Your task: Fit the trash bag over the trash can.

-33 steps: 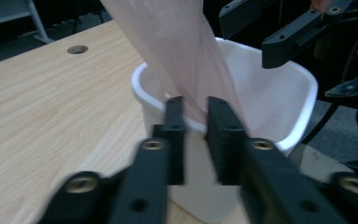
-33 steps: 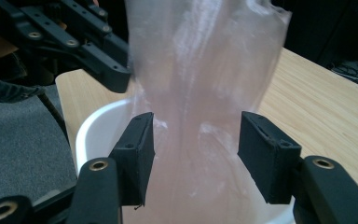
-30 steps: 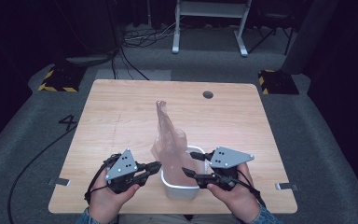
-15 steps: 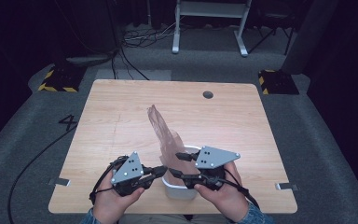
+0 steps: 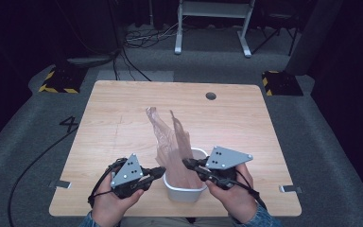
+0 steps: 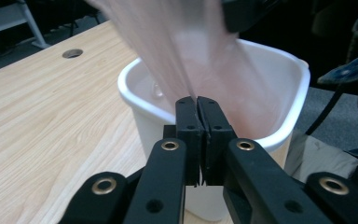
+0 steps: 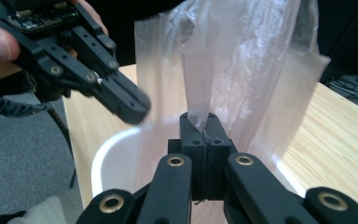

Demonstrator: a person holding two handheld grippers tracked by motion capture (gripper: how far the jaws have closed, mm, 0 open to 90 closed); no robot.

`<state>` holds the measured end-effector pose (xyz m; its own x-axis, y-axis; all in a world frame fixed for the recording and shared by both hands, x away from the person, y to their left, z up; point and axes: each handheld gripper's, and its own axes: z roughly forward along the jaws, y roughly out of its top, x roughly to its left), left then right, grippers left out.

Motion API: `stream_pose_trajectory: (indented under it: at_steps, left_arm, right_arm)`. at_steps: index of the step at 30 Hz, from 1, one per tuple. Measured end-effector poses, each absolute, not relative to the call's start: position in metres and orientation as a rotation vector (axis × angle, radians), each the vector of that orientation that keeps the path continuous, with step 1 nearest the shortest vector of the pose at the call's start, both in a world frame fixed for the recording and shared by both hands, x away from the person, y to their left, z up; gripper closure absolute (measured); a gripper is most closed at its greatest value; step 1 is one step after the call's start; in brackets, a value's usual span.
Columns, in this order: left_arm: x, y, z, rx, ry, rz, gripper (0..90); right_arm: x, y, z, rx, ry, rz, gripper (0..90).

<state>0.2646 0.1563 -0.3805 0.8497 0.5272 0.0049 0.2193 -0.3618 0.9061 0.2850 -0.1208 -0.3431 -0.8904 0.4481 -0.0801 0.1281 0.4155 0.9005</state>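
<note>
A small white bin (image 5: pixel 185 193) stands near the table's front edge. A thin pinkish see-through bag (image 5: pixel 170 137) rises out of it in two tall flaps. My left gripper (image 5: pixel 162 171) is at the bin's left rim, shut on the bag's edge; in the left gripper view its jaws (image 6: pixel 197 100) pinch the film (image 6: pixel 177 46) just over the rim (image 6: pixel 279 74). My right gripper (image 5: pixel 187 163) reaches in from the right. Its jaws (image 7: pixel 205 119) have just been closing and now pinch a fold of the bag (image 7: pixel 251 60). The left gripper (image 7: pixel 135 109) hangs close by.
The light wooden table (image 5: pixel 123 118) has a round cable hole (image 5: pixel 211 96) at the back. Grey carpet surrounds it, and a white frame (image 5: pixel 212 23) stands beyond. A cable (image 5: pixel 33 165) trails off to the left.
The right gripper has moved left to the bag and closed on it. The bag, a single upright sheet before, now stands spread in two flaps. The left gripper has shifted slightly right to the rim.
</note>
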Motion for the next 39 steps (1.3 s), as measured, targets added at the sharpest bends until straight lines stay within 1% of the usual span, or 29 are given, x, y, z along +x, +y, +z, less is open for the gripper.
stream_pose_trajectory:
  at_steps: [2, 4, 5, 7, 8, 10, 11, 13, 14, 18, 19, 20, 22, 23, 24, 26, 27, 28, 29, 30, 32, 33, 34, 36, 37, 39]
  left_arm:
    - [0.265, 0.155, -0.38, 1.94, 0.545, 0.359, 83.4]
    - [0.265, 0.154, -0.379, 1.92, 0.54, 0.35, 74.8]
    - [0.264, 0.152, -0.378, 1.907, 0.541, 0.347, 69.4]
    - [0.265, 0.148, -0.376, 1.892, 0.544, 0.371, 53.8]
    - [0.267, 0.146, -0.375, 1.894, 0.546, 0.385, 48.2]
    - [0.27, 0.143, -0.374, 1.894, 0.556, 0.391, 43.0]
    - [0.271, 0.142, -0.374, 1.895, 0.56, 0.392, 42.8]
    - [0.275, 0.139, -0.373, 1.904, 0.574, 0.403, 46.8]
    - [0.276, 0.138, -0.373, 1.907, 0.572, 0.411, 51.6]
    - [0.279, 0.138, -0.373, 1.912, 0.565, 0.414, 76.3]
    - [0.279, 0.138, -0.373, 1.918, 0.565, 0.417, 81.1]
    - [0.279, 0.138, -0.373, 1.929, 0.567, 0.419, 83.5]
    - [0.28, 0.139, -0.374, 1.934, 0.575, 0.431, 83.1]
    - [0.281, 0.139, -0.375, 1.927, 0.583, 0.438, 81.1]
    - [0.282, 0.14, -0.375, 1.91, 0.595, 0.462, 75.2]
    - [0.285, 0.139, -0.375, 1.883, 0.614, 0.492, 52.5]
    - [0.287, 0.139, -0.375, 1.874, 0.614, 0.493, 43.9]
    - [0.289, 0.137, -0.375, 1.855, 0.606, 0.478, 37.8]
    - [0.292, 0.136, -0.375, 1.848, 0.606, 0.46, 33.7]
    - [0.294, 0.135, -0.375, 1.838, 0.61, 0.441, 32.2]
    - [0.296, 0.133, -0.376, 1.835, 0.619, 0.413, 33.8]
    - [0.297, 0.133, -0.377, 1.841, 0.616, 0.404, 42.1]
    - [0.298, 0.132, -0.377, 1.853, 0.604, 0.396, 54.5]
    - [0.298, 0.131, -0.378, 1.878, 0.589, 0.405, 72.7]
    - [0.297, 0.131, -0.378, 1.897, 0.583, 0.397, 78.8]
    - [0.295, 0.131, -0.378, 1.911, 0.577, 0.398, 87.0]
  right_arm:
    - [0.282, -0.13, -0.343, 0.516, 2.353, 1.464, 90.0]
    - [0.279, -0.137, -0.344, 0.527, 2.345, 1.463, 90.0]
    - [0.278, -0.141, -0.344, 0.531, 2.343, 1.469, 90.0]
    - [0.274, -0.145, -0.345, 0.535, 2.347, 1.473, 90.0]
    - [0.272, -0.147, -0.345, 0.531, 2.345, 1.473, 90.0]
    - [0.269, -0.148, -0.345, 0.526, 2.35, 1.476, 90.0]
    - [0.268, -0.148, -0.346, 0.522, 2.359, 1.479, 90.0]
    - [0.267, -0.148, -0.348, 0.516, 2.368, 1.485, 90.0]
    - [0.266, -0.148, -0.349, 0.516, 2.372, 1.487, 90.0]
    - [0.266, -0.153, -0.353, 0.534, 2.368, 1.496, 90.0]
    - [0.266, -0.155, -0.353, 0.547, 2.365, 1.501, 90.0]
    - [0.266, -0.157, -0.353, 0.557, 2.357, 1.508, 90.0]
    - [0.266, -0.162, -0.354, 0.57, 2.347, 1.513, 90.0]
    - [0.265, -0.164, -0.354, 0.579, 2.345, 1.517, 90.0]
    - [0.264, -0.165, -0.354, 0.581, 2.345, 1.517, 90.0]
    - [0.263, -0.166, -0.355, 0.58, 2.356, 1.521, 90.0]
    - [0.262, -0.165, -0.356, 0.578, 2.362, 1.524, 90.0]
    - [0.261, -0.164, -0.357, 0.571, 2.371, 1.531, 90.0]
    - [0.26, -0.162, -0.357, 0.563, 2.383, 1.539, 90.0]
    - [0.258, -0.16, -0.358, 0.556, 2.392, 1.544, 90.0]
    - [0.257, -0.157, -0.358, 0.538, 2.409, 1.551, 90.0]
    - [0.256, -0.156, -0.359, 0.53, 2.418, 1.551, 90.0]
    - [0.256, -0.154, -0.359, 0.521, 2.427, 1.548, 90.0]
    - [0.256, -0.154, -0.36, 0.517, 2.438, 1.541, 90.0]
    - [0.257, -0.155, -0.361, 0.521, 2.44, 1.534, 90.0]
    - [0.259, -0.158, -0.363, 0.532, 2.444, 1.522, 90.0]
